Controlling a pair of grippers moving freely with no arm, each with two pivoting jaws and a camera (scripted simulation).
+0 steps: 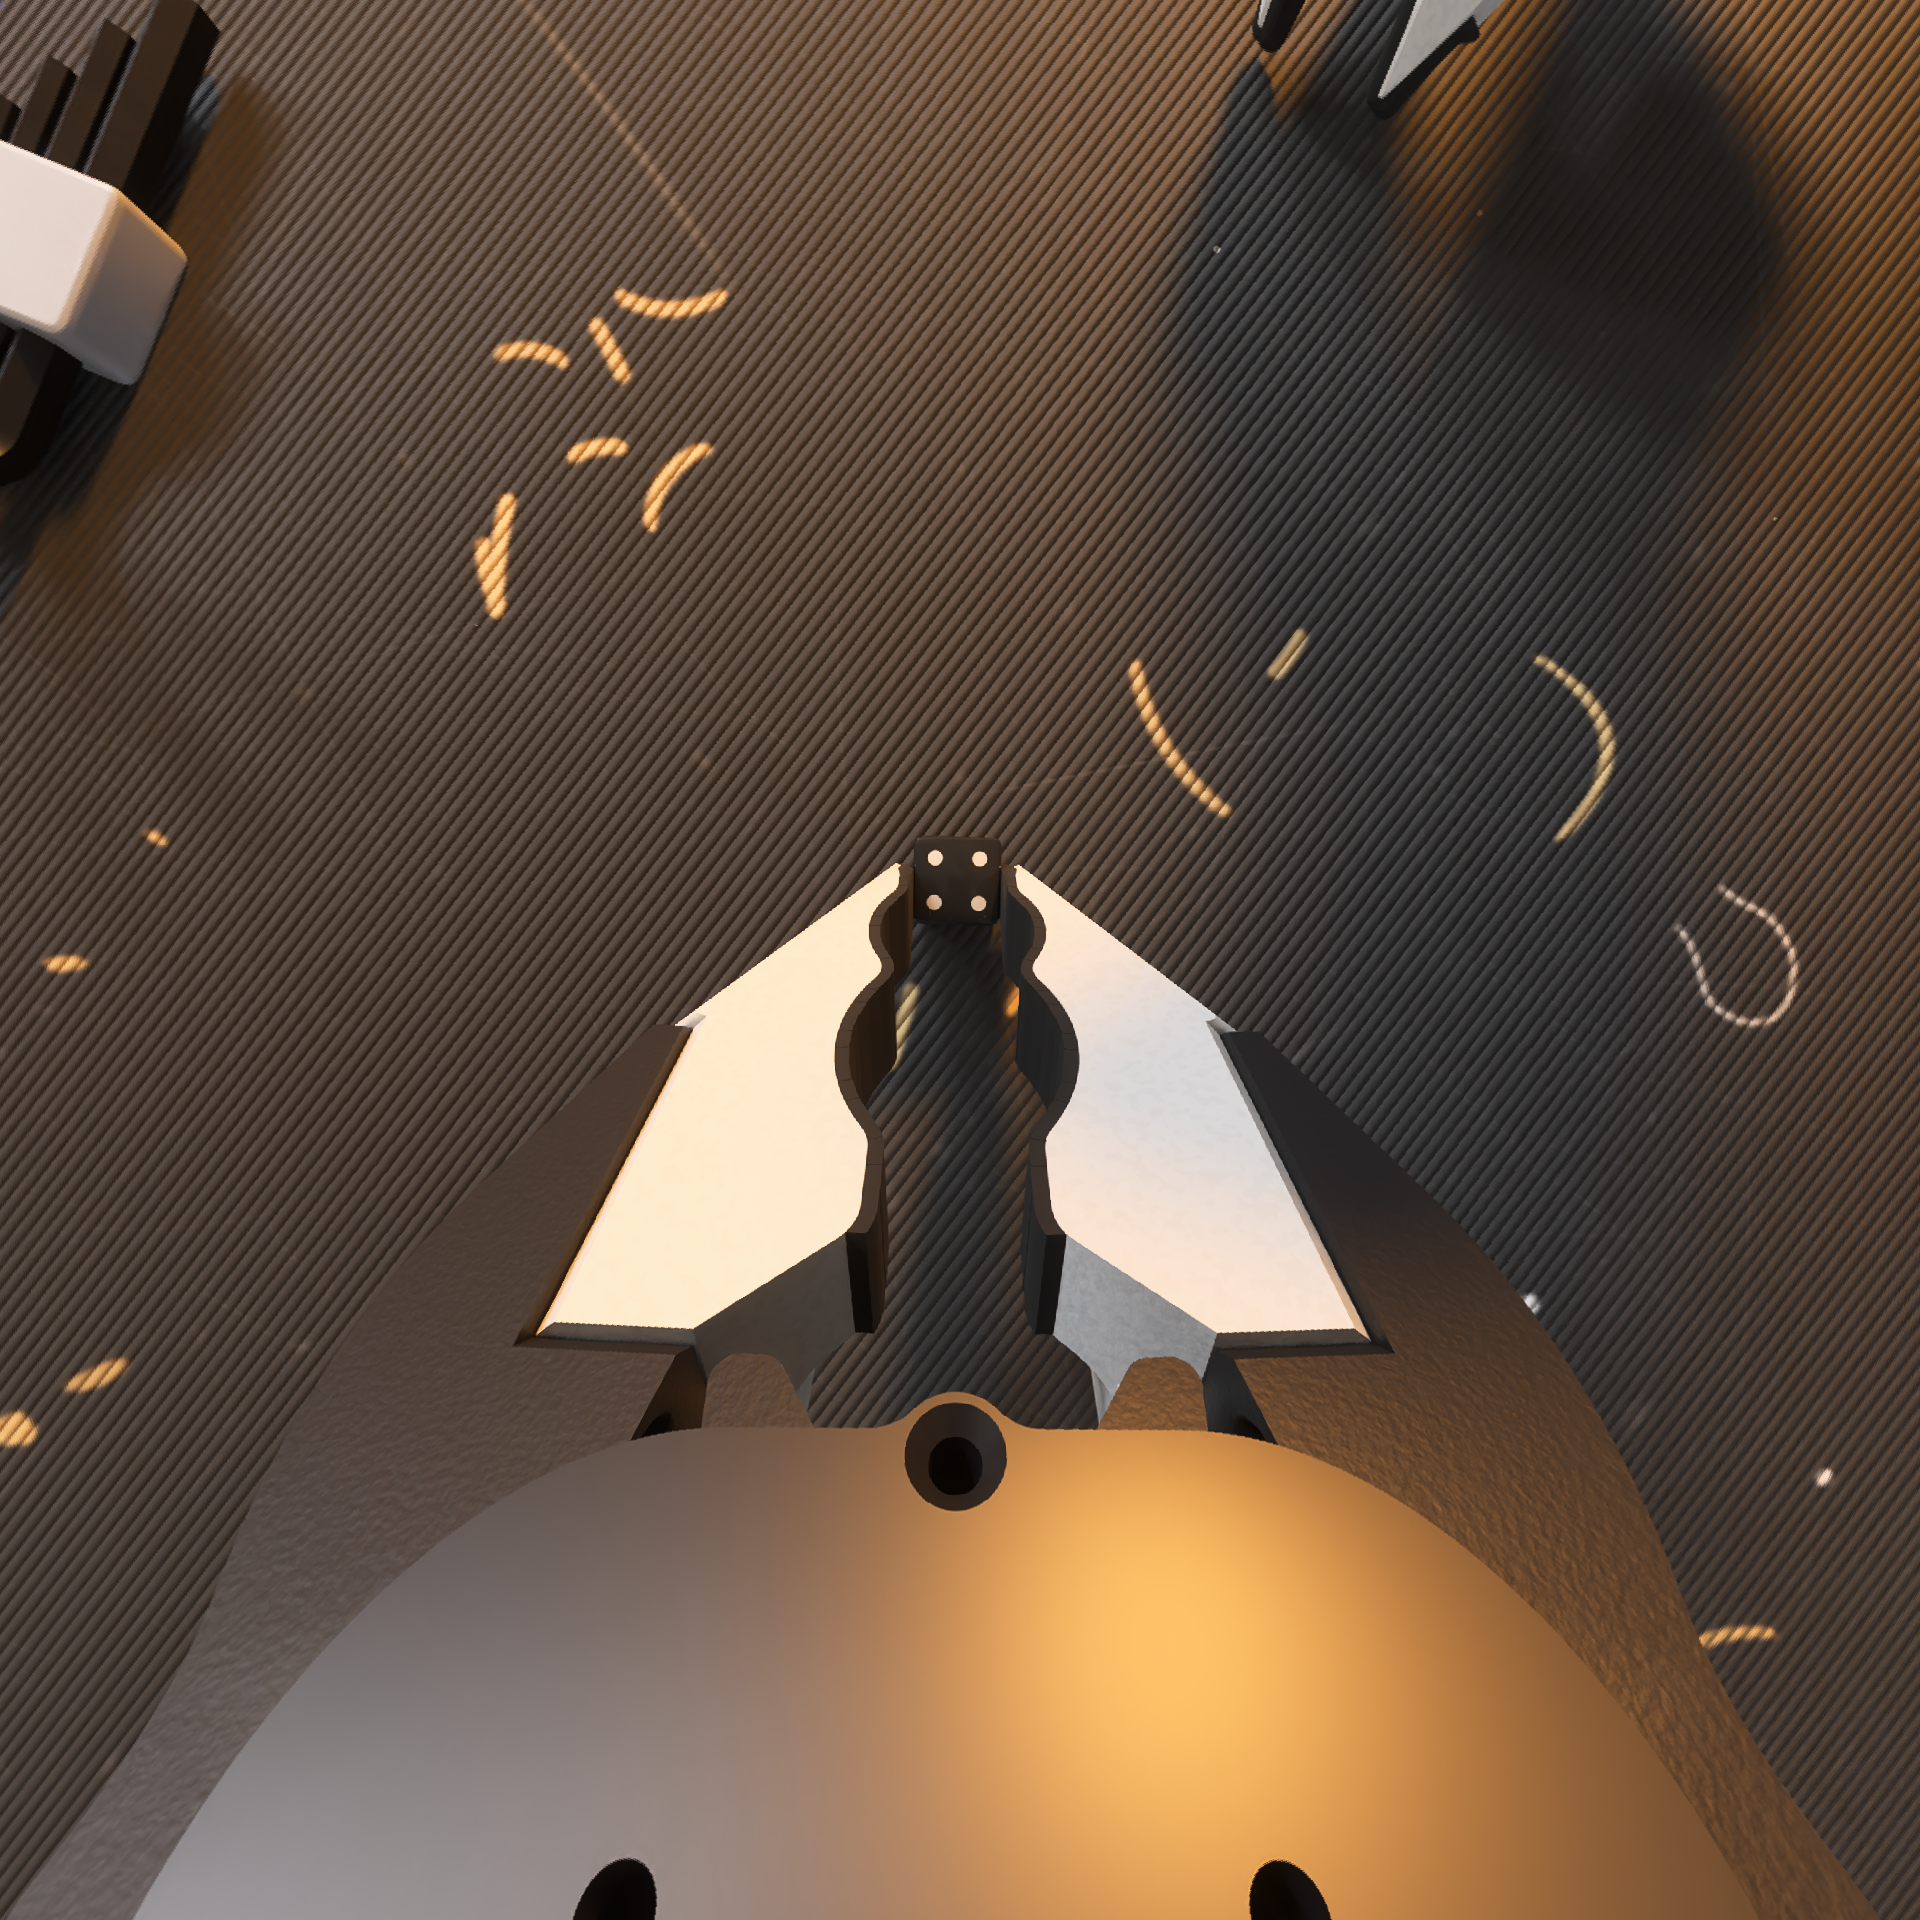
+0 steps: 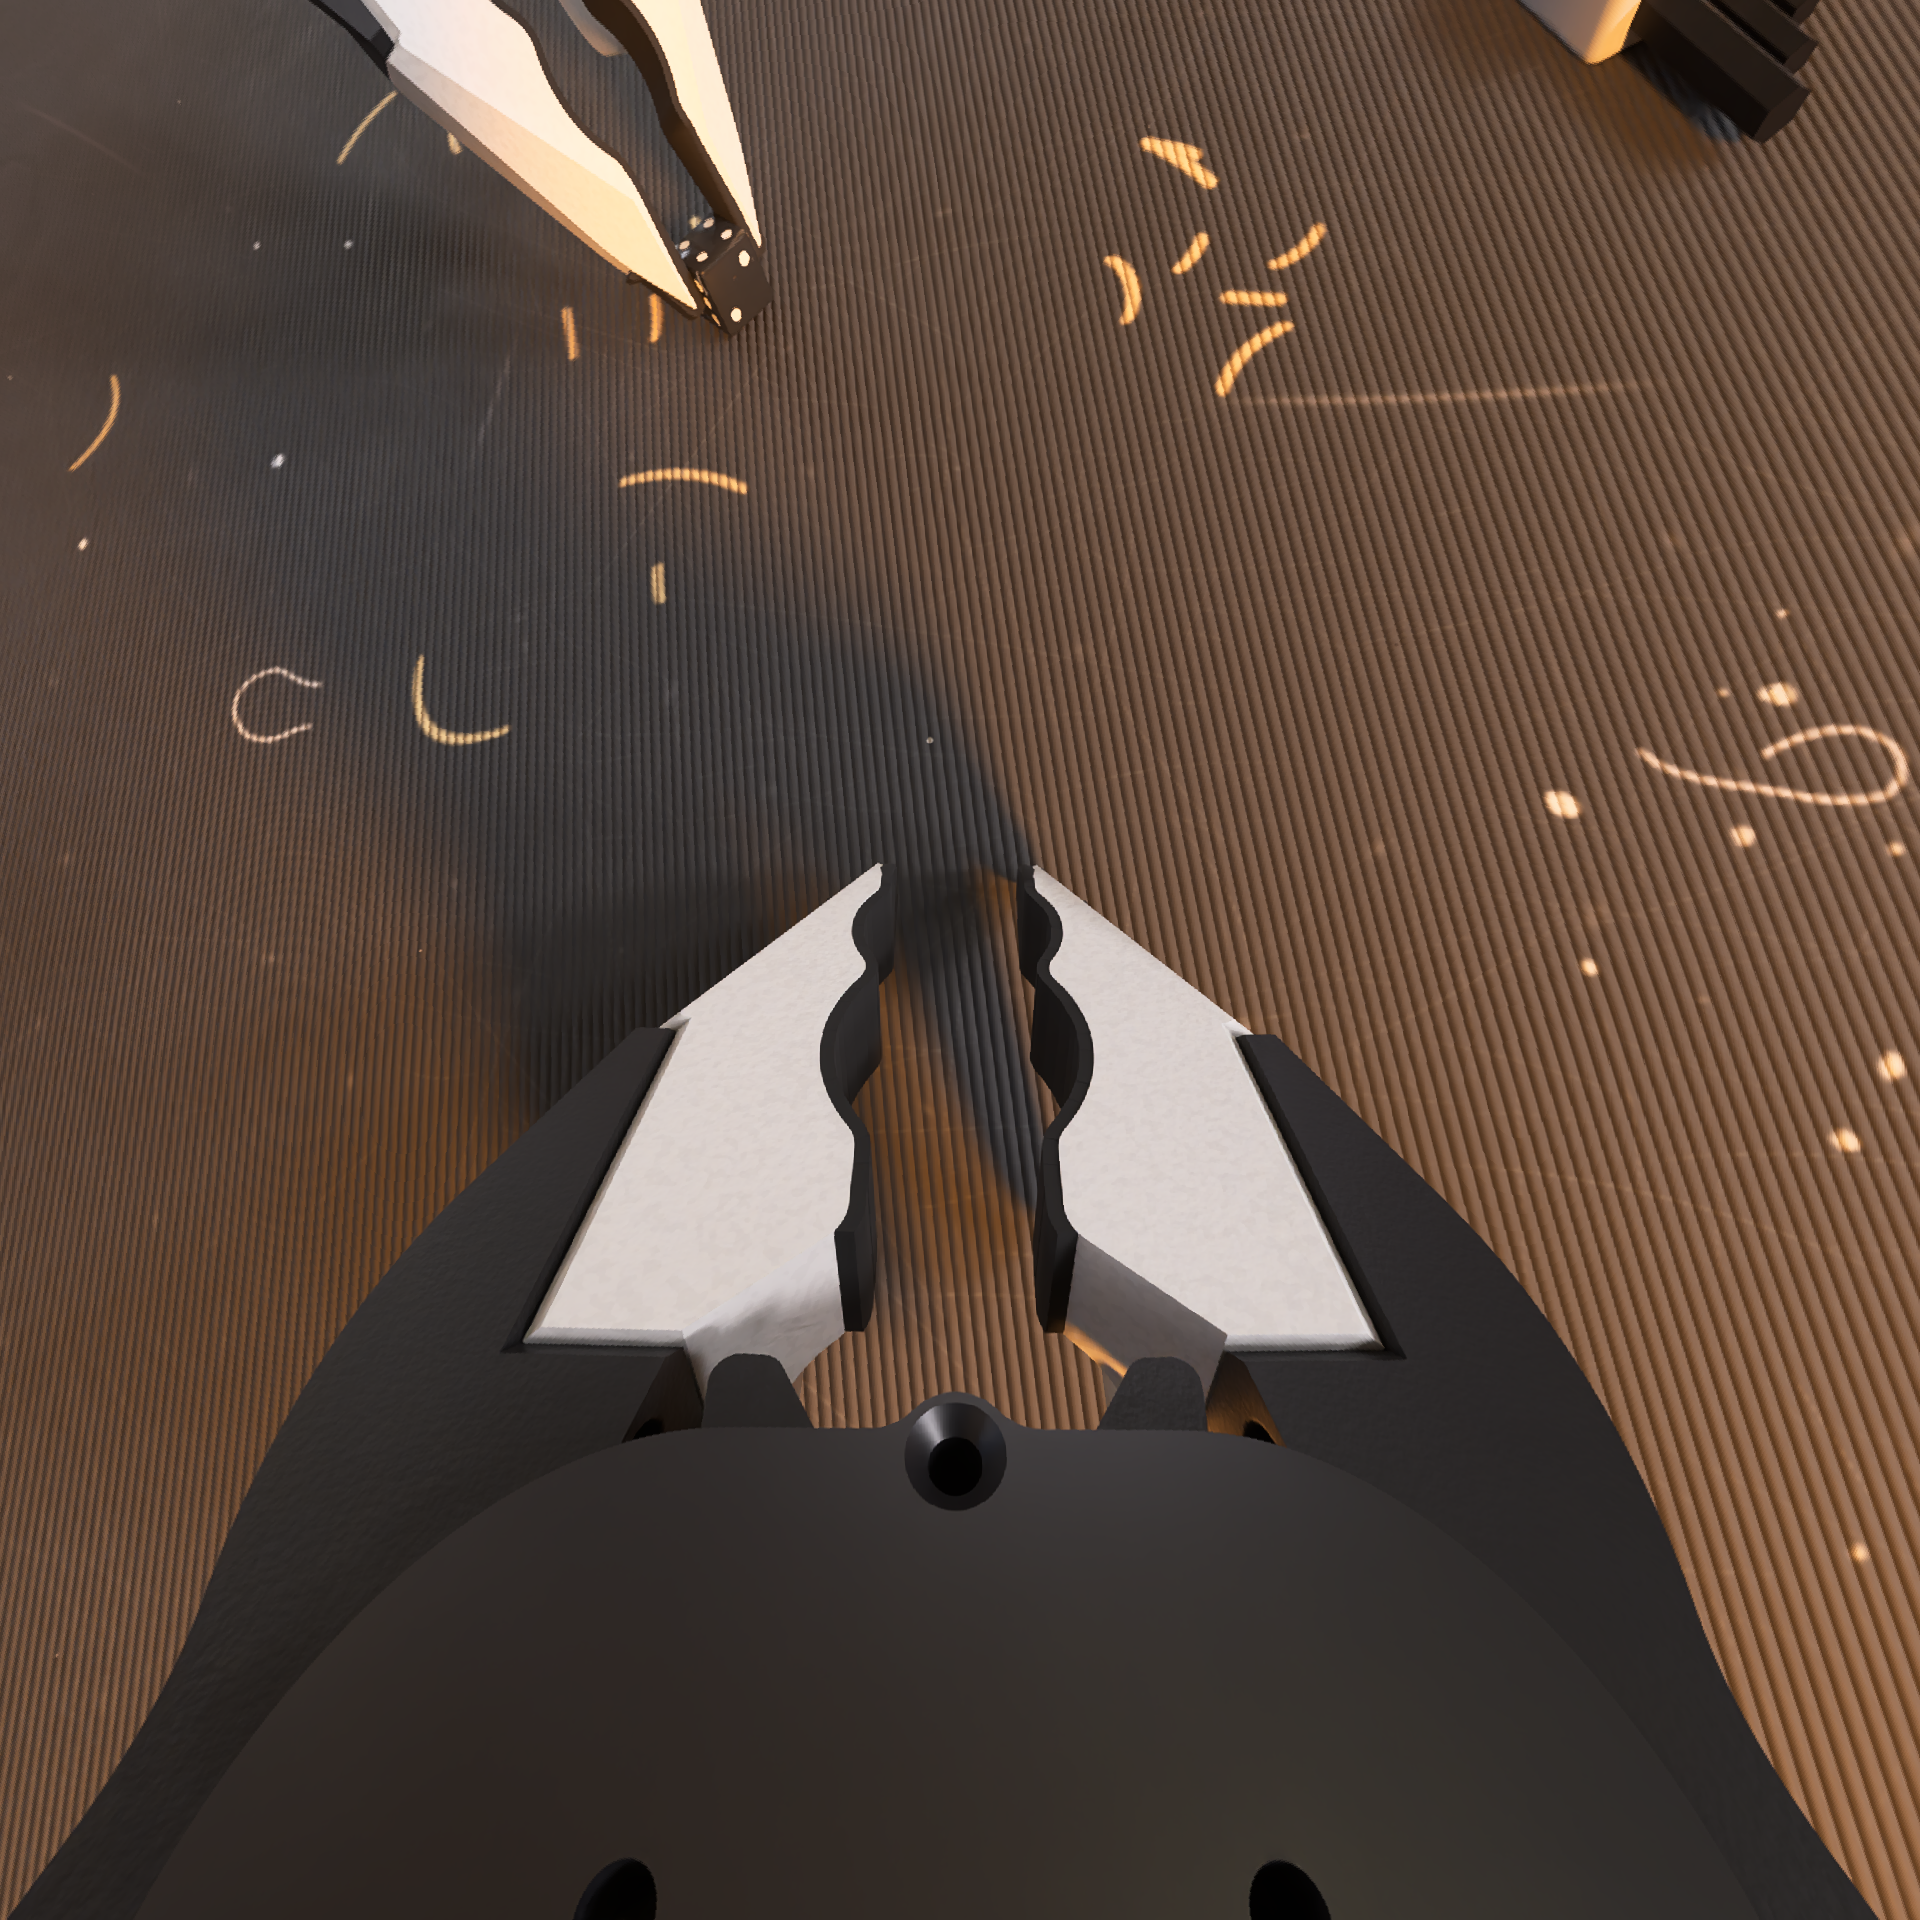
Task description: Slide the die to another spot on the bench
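A small black die (image 1: 956, 881) with white pips sits between the fingertips of my left gripper (image 1: 957, 883), which is shut on it, low over the ribbed brown bench (image 1: 935, 520). The die's top face shows four pips. In the right wrist view the die (image 2: 724, 272) shows at the upper left, pinched at the tips of the left gripper (image 2: 717, 272) and resting on or just above the bench (image 2: 1351, 935). My right gripper (image 2: 957, 878) is open and empty, hovering over bare bench well away from the die. Its fingertips (image 1: 1392, 62) show at the top of the left wrist view.
A white and black block-like object (image 1: 73, 260) stands at the left edge of the left wrist view; it also shows at the top right of the right wrist view (image 2: 1704, 52). Pale scratch marks (image 1: 592, 416) are scattered over the bench.
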